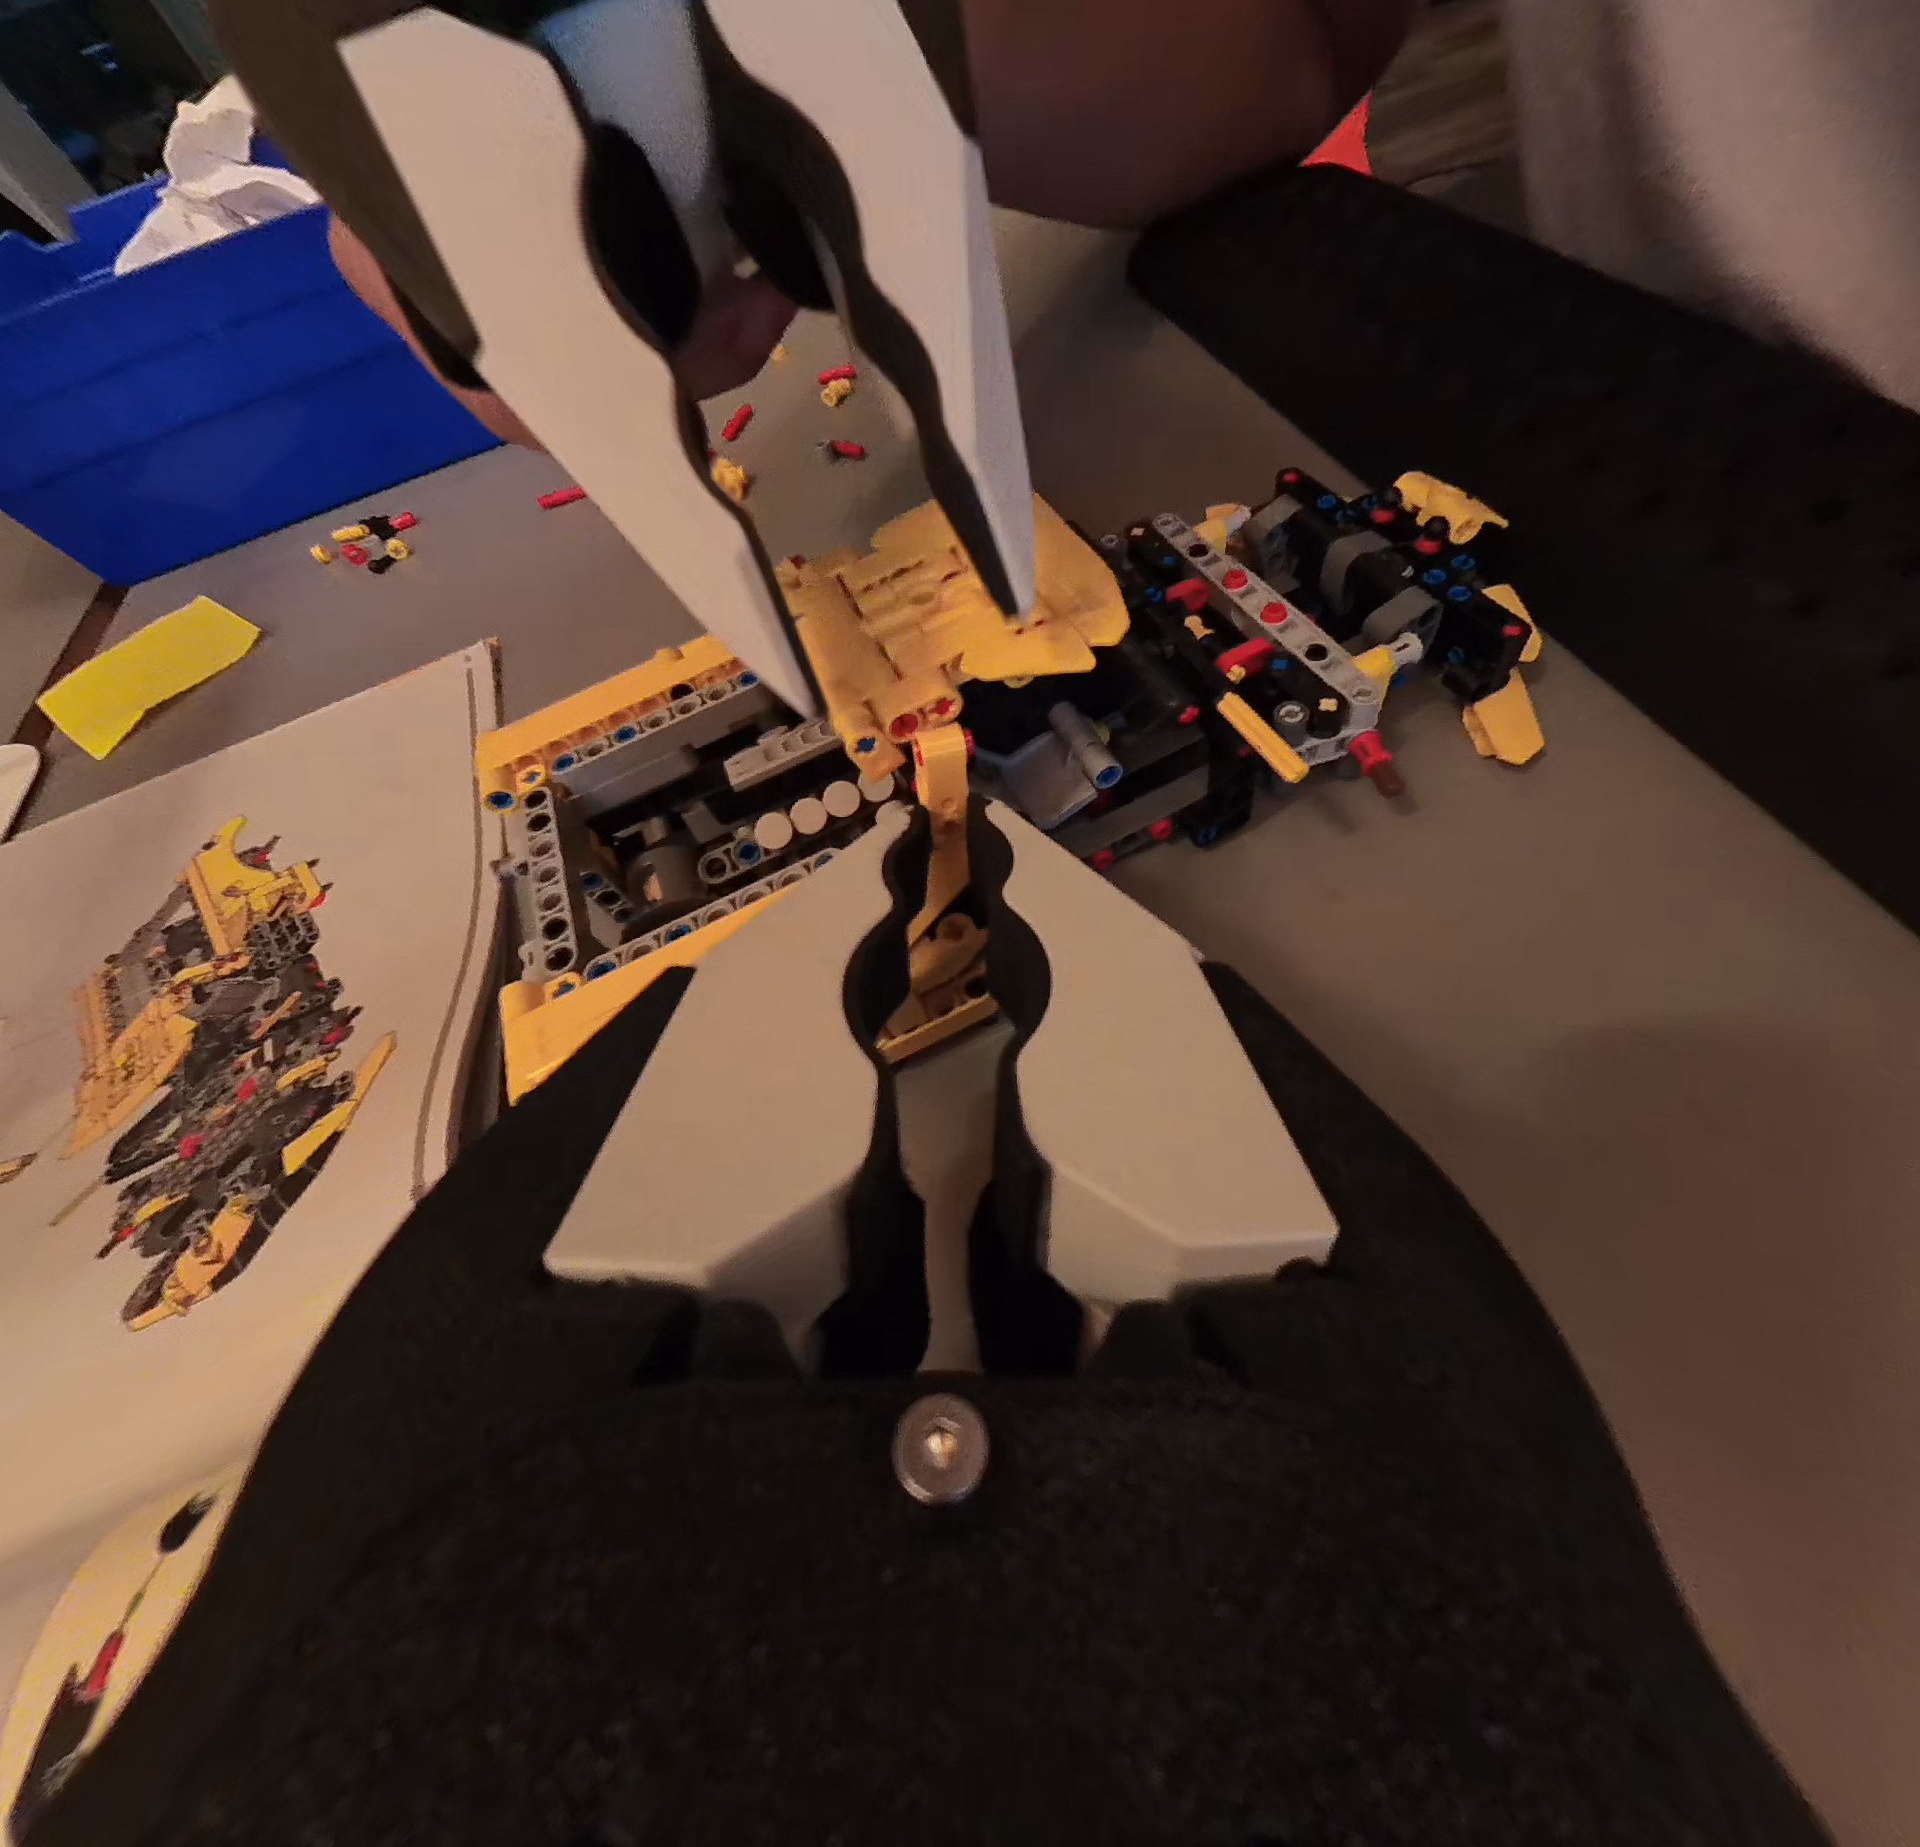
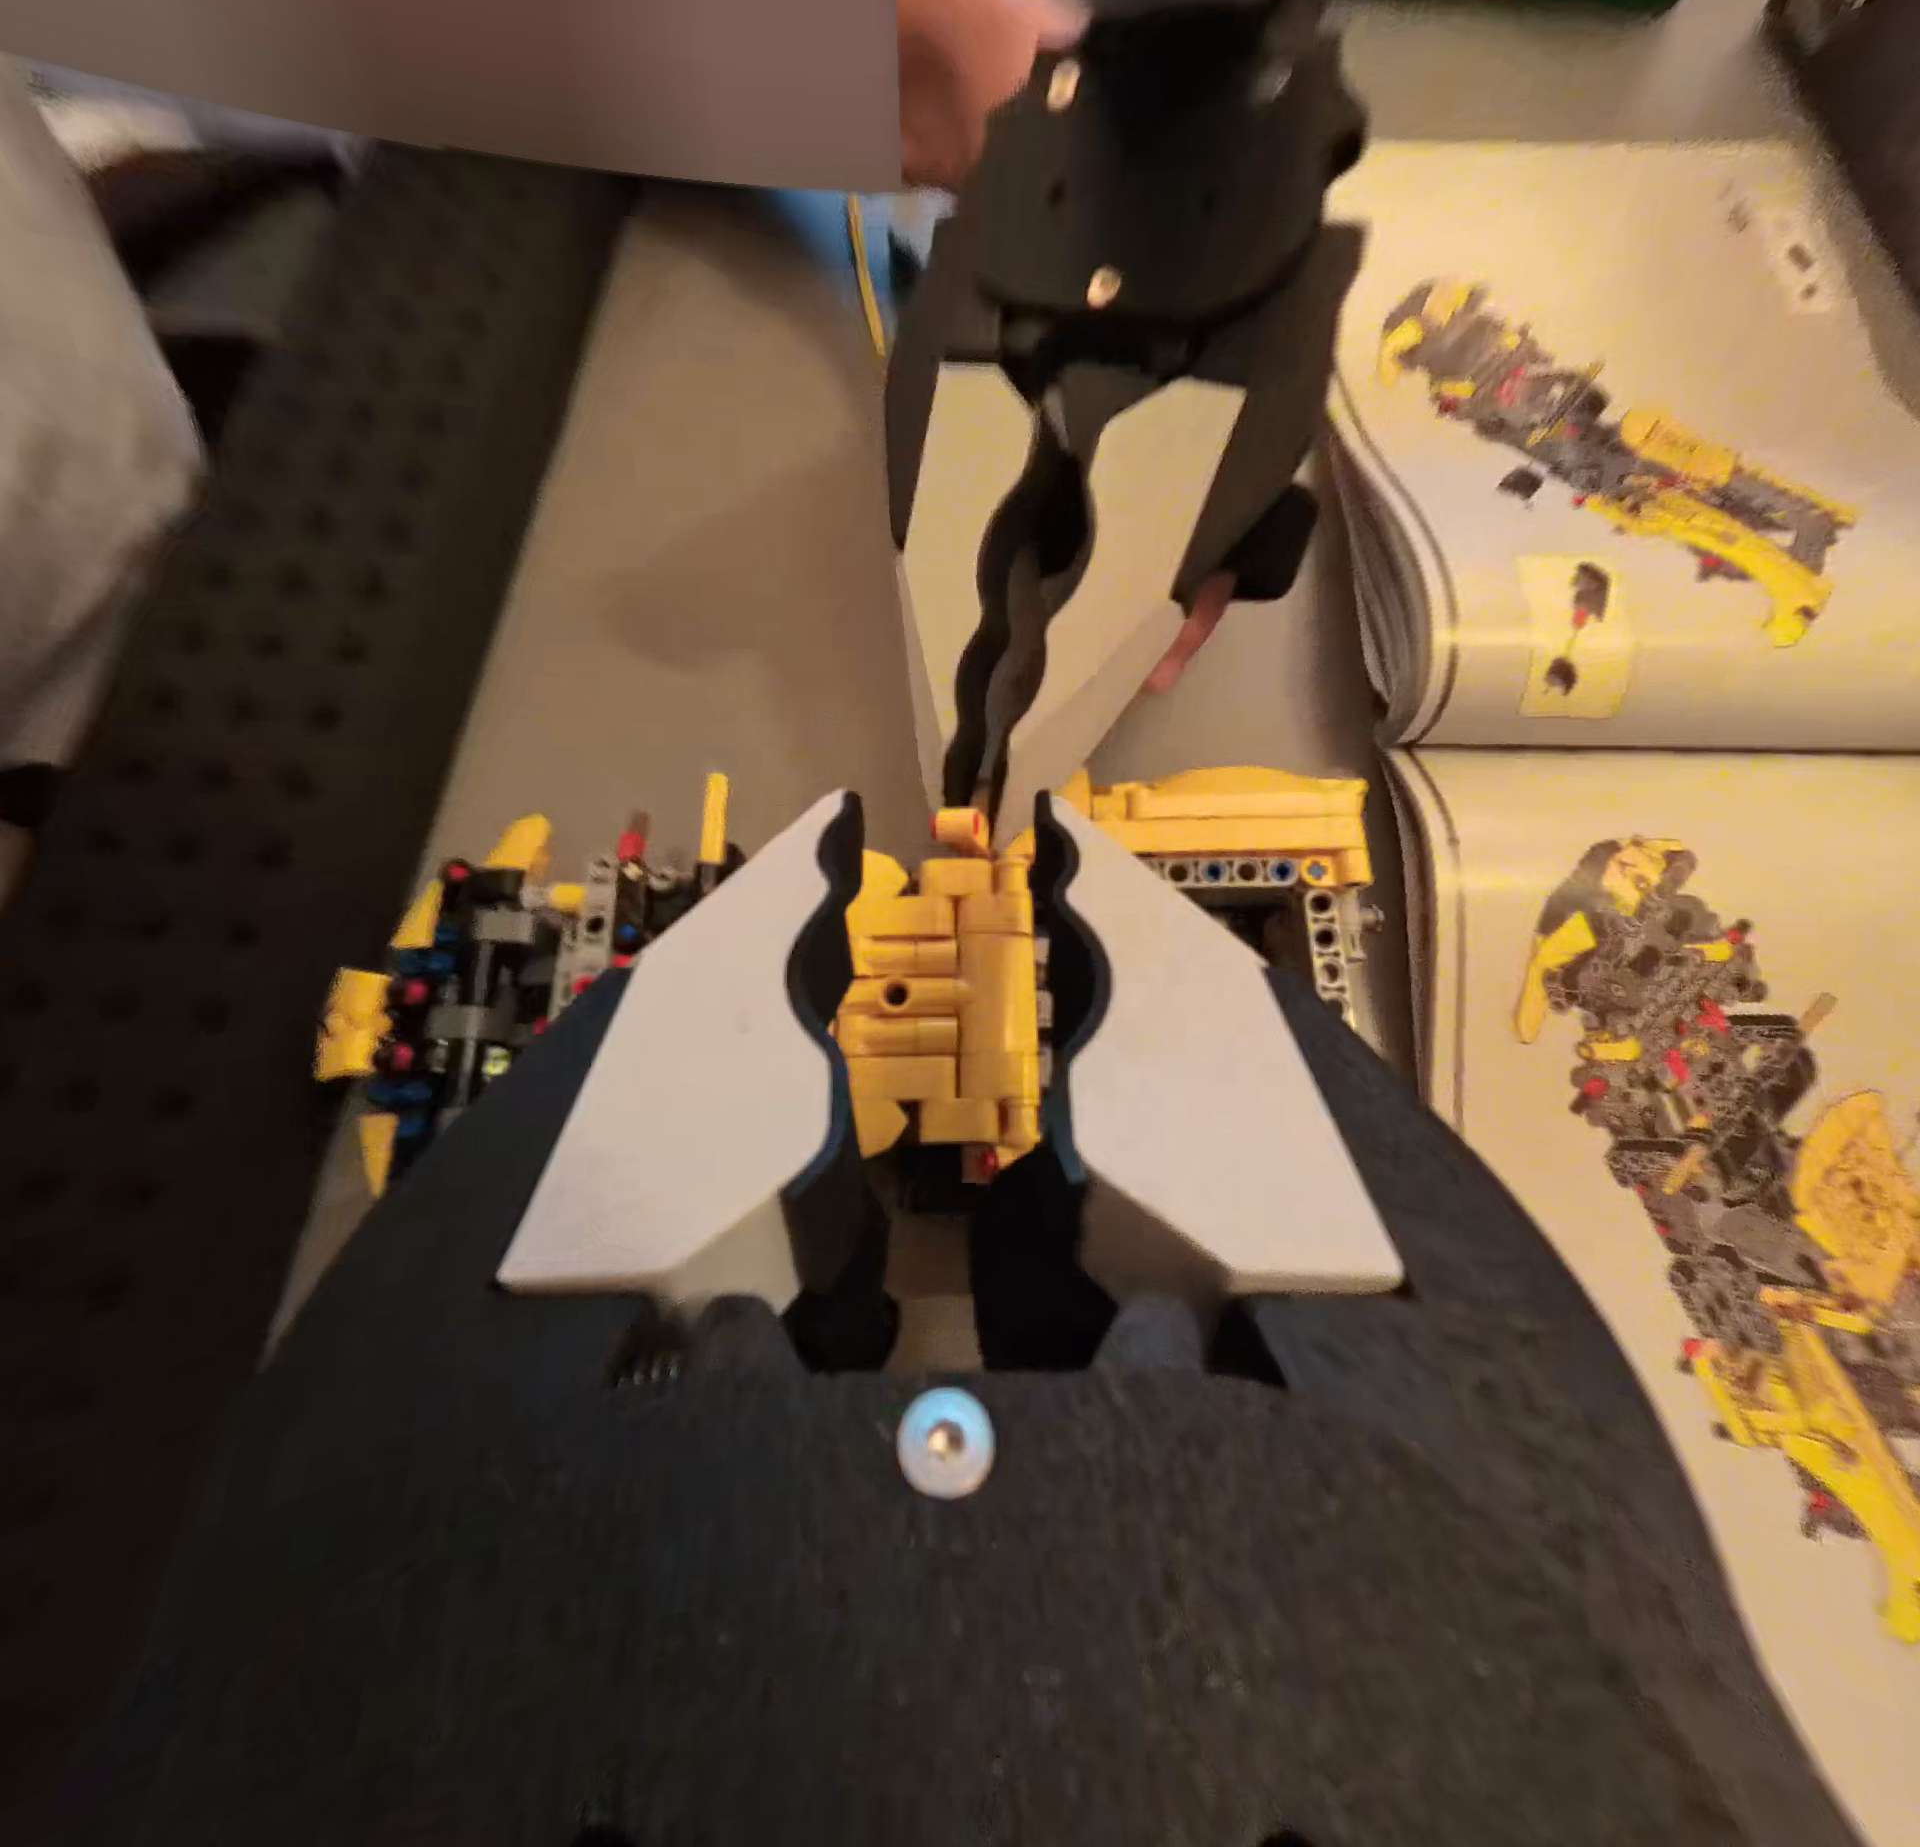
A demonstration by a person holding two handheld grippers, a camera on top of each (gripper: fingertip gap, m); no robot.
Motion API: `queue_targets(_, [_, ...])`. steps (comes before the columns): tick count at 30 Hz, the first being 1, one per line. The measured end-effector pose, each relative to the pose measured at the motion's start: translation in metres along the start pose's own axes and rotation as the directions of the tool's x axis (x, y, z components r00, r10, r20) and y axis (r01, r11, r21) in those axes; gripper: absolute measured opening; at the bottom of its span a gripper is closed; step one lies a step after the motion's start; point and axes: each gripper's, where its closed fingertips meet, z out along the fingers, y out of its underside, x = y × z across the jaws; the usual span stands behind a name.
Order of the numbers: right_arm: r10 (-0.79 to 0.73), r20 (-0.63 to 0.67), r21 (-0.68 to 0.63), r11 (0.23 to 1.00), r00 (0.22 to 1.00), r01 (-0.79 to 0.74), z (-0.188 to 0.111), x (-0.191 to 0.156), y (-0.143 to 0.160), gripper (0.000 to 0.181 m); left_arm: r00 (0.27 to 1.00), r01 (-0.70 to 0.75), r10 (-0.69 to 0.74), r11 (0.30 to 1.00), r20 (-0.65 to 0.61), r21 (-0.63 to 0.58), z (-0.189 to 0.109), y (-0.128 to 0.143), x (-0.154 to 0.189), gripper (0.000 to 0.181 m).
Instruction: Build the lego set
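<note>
Left gripper point(image 1: 940, 821) pinches a thin yellow arm point(image 1: 943, 769) hinged off the model point(image 1: 665, 821); right gripper point(image 2: 948, 831), jaws half-open, clasps, it seems, the yellow hood point(image 2: 940, 1008); model lies lengthwise on the desk point(image 1: 1455, 1070) beside the manual point(image 1: 239, 1018).

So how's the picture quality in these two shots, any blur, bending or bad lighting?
Left wrist view: dim, warm light; the lego model is fairly sharp, while the right gripper above it is slightly smeared, and the wide lens curves the booklet edge. Right wrist view: softer overall, with the left gripper and the booklet pictures motion-blurred.
</note>
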Motion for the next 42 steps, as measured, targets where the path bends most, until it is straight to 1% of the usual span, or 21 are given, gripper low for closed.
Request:
queue_targets(2, [-0.035, -0.021, -0.073, 0.997, 0.999, 0.034, 0.009, 0.002, 0.007, 0.029, 1.0, 0.016, -0.016, 1.0, -0.005, -0.001, 0.001, 0.0, -0.001, 0.007])
queue_targets(4, [-0.055, -0.022, -0.14, 0.989, 0.998, 0.051, 0.016, 0.003, 0.015, 0.02, 1.0, 0.021, -0.021, 1.0, -0.006, -0.001, 0.001, 0.0, -0.001, 0.007])
queue_targets(5, [-0.074, -0.009, -0.151, 0.986, 0.997, 0.072, 0.017, 0.0, 0.014, 0.012, 1.0, 0.022, -0.022, 1.0, -0.006, -0.001, 0.001, 0.0, -0.001, 0.007])
queue_targets(7, [-0.145, -0.047, -0.208, 0.969, 0.988, 0.133, 0.018, 0.003, 0.015, 0.01, 1.0, 0.019, -0.019, 1.0, -0.003, -0.002, 0.001, 0.0, -0.001, 0.007])
queue_targets(9, [-0.181, -0.059, -0.26, 0.952, 0.982, 0.16, 0.018, 0.004, 0.016, 0.009, 1.0, 0.02, -0.02, 1.0, 0.005, -0.002, 0.001, -0.001, -0.001, 0.007])
queue_targets(12, [-0.145, -0.046, -0.292, 0.948, 0.988, 0.126, 0.016, 0.004, 0.017, 0.009, 0.997, 0.068, -0.068, 0.998, 0.033, -0.005, 0.001, -0.001, -0.003, 0.007])
queue_targets(14, [-0.117, -0.03, -0.312, 0.945, 0.993, 0.102, 0.015, 0.005, 0.018, 0.009, 0.994, 0.094, -0.094, 0.996, 0.063, 0.0, 0.001, -0.003, -0.003, 0.011])
queue_targets(19, [-0.102, 0.004, -0.386, 0.918, 0.995, 0.095, 0.017, 0.006, 0.017, 0.009, 0.988, 0.076, -0.073, 0.997, 0.133, -0.024, 0.001, 0.0, -0.005, 0.007])
queue_targets(21, [-0.091, 0.008, -0.389, 0.917, 0.996, 0.087, 0.017, 0.008, 0.016, 0.009, 0.987, 0.092, -0.087, 0.995, 0.136, -0.03, 0.0, 0.0, -0.007, 0.007])
queue_targets(23, [-0.082, 0.013, -0.367, 0.927, 0.997, 0.081, 0.017, 0.008, 0.016, 0.009, 0.983, 0.127, -0.123, 0.992, 0.133, -0.023, 0.001, 0.0, -0.007, 0.007])
queue_targets(26, [-0.043, 0.039, -0.32, 0.946, 0.998, 0.053, 0.019, 0.005, 0.016, 0.009, 0.985, 0.117, -0.113, 0.993, 0.128, -0.031, 0.003, 0.001, -0.004, 0.007])
queue_targets(30, [-0.033, 0.025, -0.313, 0.949, 0.999, 0.039, 0.016, 0.007, 0.018, 0.009, 0.98, 0.152, -0.147, 0.988, 0.135, -0.028, 0.005, 0.0, -0.007, 0.007])
queue_targets(33, [-0.018, -0.006, -0.263, 0.965, 1.0, 0.016, 0.013, 0.011, 0.018, 0.011, 0.978, 0.167, -0.163, 0.986, 0.134, -0.024, 0.005, 0.0, -0.01, 0.006])
queue_targets(34, [-0.022, -0.035, -0.23, 0.973, 0.999, 0.013, 0.01, 0.014, 0.017, 0.023, 0.979, 0.155, -0.15, 0.988, 0.137, -0.025, 0.006, 0.0, -0.01, 0.006])
queue_targets(35, [-0.017, -0.054, -0.195, 0.981, 0.998, 0.006, 0.004, 0.015, 0.018, 0.03, 0.981, 0.141, -0.136, 0.99, 0.141, -0.027, 0.007, 0.0, -0.011, 0.007])
queue_targets(37, [0.02, -0.067, -0.13, 0.991, 0.998, -0.029, -0.014, 0.016, 0.026, 0.031, 0.983, 0.124, -0.118, 0.992, 0.142, -0.028, 0.007, 0.0, -0.012, 0.006])
queue_targets(39, [0.057, -0.068, -0.05, 0.997, 0.996, -0.061, -0.032, 0.019, 0.041, 0.033, 0.983, 0.128, -0.124, 0.991, 0.137, -0.024, 0.007, -0.001, -0.012, 0.006])
queue_targets(42, [0.124, -0.008, 0.113, 0.986, 0.992, -0.122, -0.048, 0.019, 0.059, 0.045, 0.982, 0.145, -0.143, 0.989, 0.127, -0.009, 0.005, -0.002, -0.015, 0.006])
